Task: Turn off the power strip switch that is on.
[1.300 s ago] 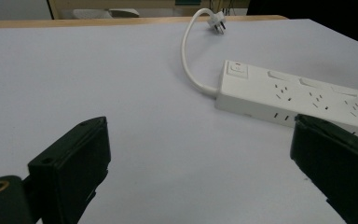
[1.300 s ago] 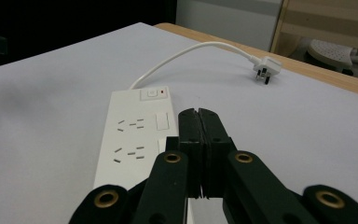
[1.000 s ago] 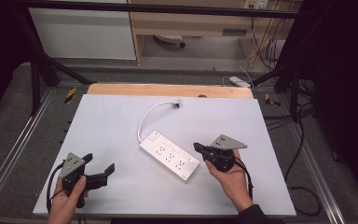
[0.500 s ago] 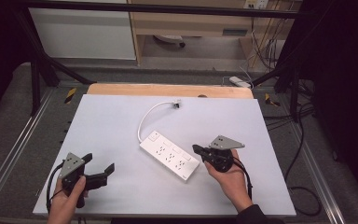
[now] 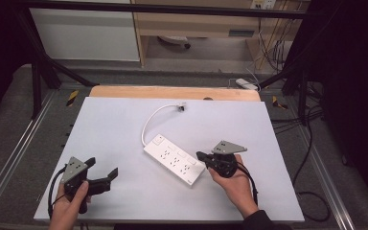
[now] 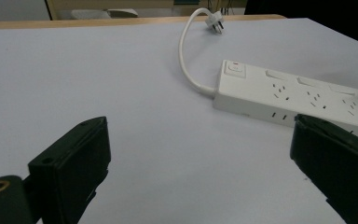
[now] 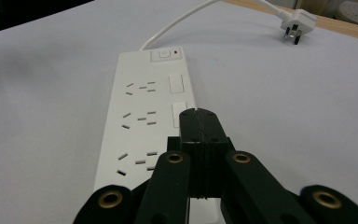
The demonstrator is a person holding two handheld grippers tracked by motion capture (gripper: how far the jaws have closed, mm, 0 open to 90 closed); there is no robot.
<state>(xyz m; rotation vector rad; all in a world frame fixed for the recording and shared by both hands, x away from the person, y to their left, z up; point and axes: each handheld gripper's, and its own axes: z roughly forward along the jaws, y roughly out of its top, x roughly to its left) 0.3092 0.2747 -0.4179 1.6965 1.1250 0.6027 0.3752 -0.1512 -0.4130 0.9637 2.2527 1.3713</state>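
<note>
High view: right tool [image 5: 200,155] clenched at power strip [image 5: 175,159] | left tool [image 5: 101,167] released | nothing moved

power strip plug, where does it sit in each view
High view: the plug lies at the table's far middle, near the wooden edge.
Left gripper view: top, right of centre.
Right gripper view: top right corner.
Shared landmark: the white power strip, joined to the plug by its curved cord.

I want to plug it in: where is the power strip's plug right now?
In the high view the plug lies on the white table near its far edge, beyond the power strip, at its cord's end.
</note>
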